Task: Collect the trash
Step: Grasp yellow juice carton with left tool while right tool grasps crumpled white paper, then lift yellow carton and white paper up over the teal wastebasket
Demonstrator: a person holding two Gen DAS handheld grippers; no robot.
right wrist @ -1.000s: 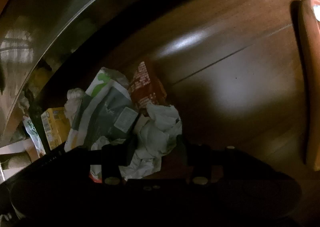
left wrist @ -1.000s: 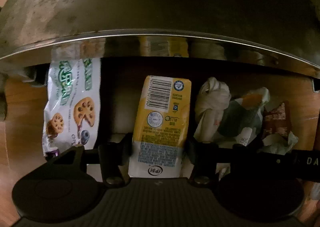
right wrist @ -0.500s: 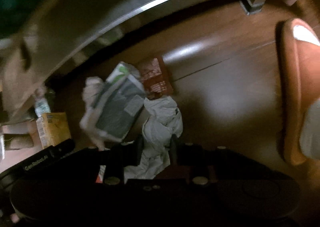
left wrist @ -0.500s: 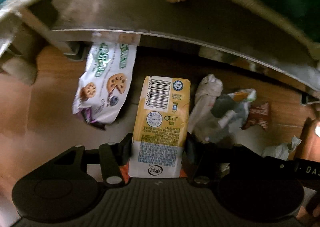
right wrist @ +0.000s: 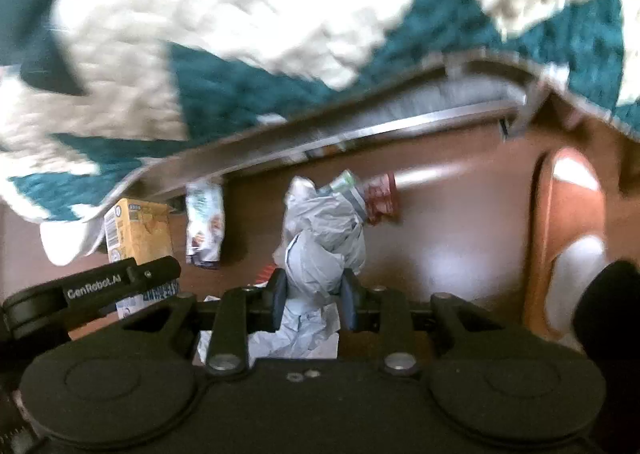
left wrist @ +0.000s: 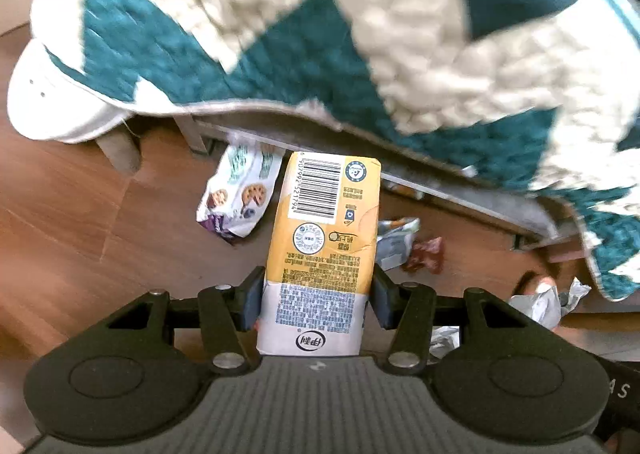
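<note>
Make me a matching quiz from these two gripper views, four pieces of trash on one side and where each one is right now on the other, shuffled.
Things:
1. yellow carton
2. crumpled white paper
3. cookie wrapper
4. red wrapper

Places:
A. on the floor, left of the carton in the left view
B. between the right gripper fingers
C. on the floor, right of the carton in the left view
D. between the left gripper fingers

Pairs: 1-D, 2-B, 3-A, 4-C

The left claw (left wrist: pixel 318 296) grips a yellow drink carton (left wrist: pixel 326 238) by its 2 sides, barcode end toward 12 o'clock. At 10 o'clock from it, a cookie wrapper (left wrist: pixel 238 197) lies on the wooden floor (left wrist: pixel 72 221); at 3 o'clock, crumpled wrappers (left wrist: pixel 408 246). A teal-and-cream blanket (left wrist: pixel 320 25) hangs above.
</note>
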